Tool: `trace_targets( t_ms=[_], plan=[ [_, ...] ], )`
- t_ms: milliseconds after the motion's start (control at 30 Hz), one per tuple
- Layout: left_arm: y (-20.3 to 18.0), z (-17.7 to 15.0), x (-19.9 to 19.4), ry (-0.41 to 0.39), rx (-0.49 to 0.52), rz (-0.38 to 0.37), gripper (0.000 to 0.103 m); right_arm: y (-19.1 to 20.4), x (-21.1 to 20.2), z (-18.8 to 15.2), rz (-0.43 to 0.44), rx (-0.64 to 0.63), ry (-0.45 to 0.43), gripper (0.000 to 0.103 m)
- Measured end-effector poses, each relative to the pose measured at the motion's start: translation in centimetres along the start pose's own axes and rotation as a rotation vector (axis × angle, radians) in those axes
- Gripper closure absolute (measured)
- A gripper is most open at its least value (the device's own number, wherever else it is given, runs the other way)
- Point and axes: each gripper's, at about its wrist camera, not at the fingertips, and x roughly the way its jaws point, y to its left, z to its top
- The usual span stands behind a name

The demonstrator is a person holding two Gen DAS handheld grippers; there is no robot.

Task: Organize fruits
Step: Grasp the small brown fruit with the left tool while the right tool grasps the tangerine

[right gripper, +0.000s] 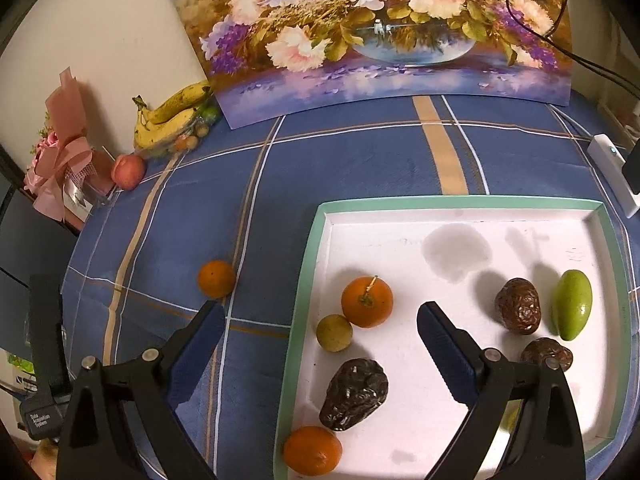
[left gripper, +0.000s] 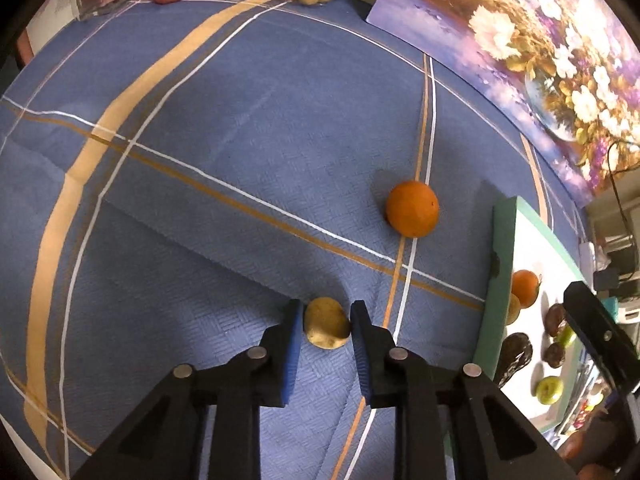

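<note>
On a blue tablecloth with tan and white stripes [left gripper: 240, 152], the left gripper [left gripper: 326, 322] sat low over the cloth, its blue-padded fingers pinching a small yellowish-brown round fruit [left gripper: 326, 323], one pad on each side of it. A loose round orange [left gripper: 412, 209] lay on the cloth farther ahead and to the right, well apart from the held fruit.

The right gripper [right gripper: 320, 316] hung spread wide over the left edge of a shallow white tray with a mint-green rim [right gripper: 460, 201], holding nothing. Inside the tray lay a stemmed orange [right gripper: 367, 302] touching a small yellow-green round fruit [right gripper: 334, 333], a dark wrinkled fruit [right gripper: 354, 394], another orange [right gripper: 313, 450] at the near corner, two brown wrinkled fruits [right gripper: 518, 306] and a green oval fruit [right gripper: 572, 305].

At the table's far edge stood a flower painting [right gripper: 372, 28], with a bunch of yellow bananas [right gripper: 172, 118] and a red apple [right gripper: 128, 171] to its left.
</note>
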Motion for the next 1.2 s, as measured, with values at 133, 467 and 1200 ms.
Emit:
trace_targets(
  t_ms=[133, 467, 1200],
  plan=[
    [1.2, 1.0, -0.8, -0.041, -0.051, -0.021, 0.078, 0.3, 0.4, 0.1, 0.000, -0.006, 0.002, 0.006],
    [4.4, 4.1, -2.7, -0.153, -0.148, -0.027, 0.078, 3.9, 2.0, 0.6, 0.066, -0.092, 0.028, 0.025],
    [7.2, 6.1, -3.0, -0.174, -0.225, -0.093, 0.078, 10.6, 10.2, 1.6, -0.006, -0.226, 0.165, 0.052]
  ],
)
